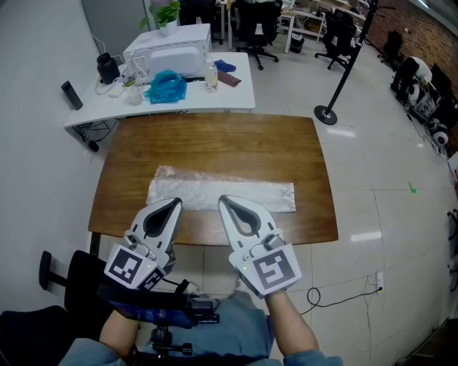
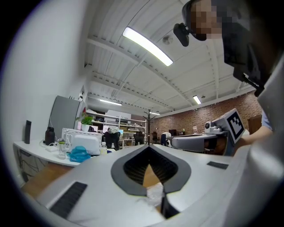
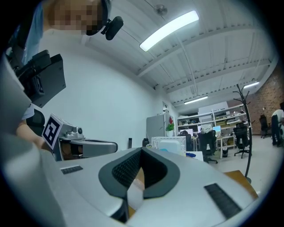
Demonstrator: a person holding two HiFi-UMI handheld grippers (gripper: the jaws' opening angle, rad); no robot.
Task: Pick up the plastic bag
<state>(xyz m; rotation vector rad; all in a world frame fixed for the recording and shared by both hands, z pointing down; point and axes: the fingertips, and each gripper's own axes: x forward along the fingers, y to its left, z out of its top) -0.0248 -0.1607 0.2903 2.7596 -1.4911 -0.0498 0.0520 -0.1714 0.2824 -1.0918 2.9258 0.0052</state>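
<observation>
A person is working two hand-held tools over a brown worktop [image 1: 215, 139] in an open office. The bag [image 1: 236, 191] is lying flat across the worktop's near half, with its long axis running left to right.

The left claw [image 1: 176, 204] and the right claw [image 1: 222, 201] are both pointing level and reaching away from the person, meeting the bag's near long edge just left of its middle. Both are clenched. In each gripper view, crinkled clear film is showing in the slot between the shut jaws, so each claw appears to be grasping the bag's edge. The rest of the bag is lying on the wood and stretching well off to the right, beyond the right claw.

The two claws are sitting side by side, so neither hand is nearer. Any lift will likely be turning on that off-centre hold, with the long free end on the right trailing or sagging.

The wood is showing smooth and bare around the bag. Beyond it, a white desk [image 1: 236, 100] is carrying a white appliance [image 1: 172, 48] and a blue bundle [image 1: 166, 86]. Office chairs [image 1: 259, 21] and a coat stand [image 1: 342, 68] are standing on the pale tiled floor [image 1: 386, 179].
</observation>
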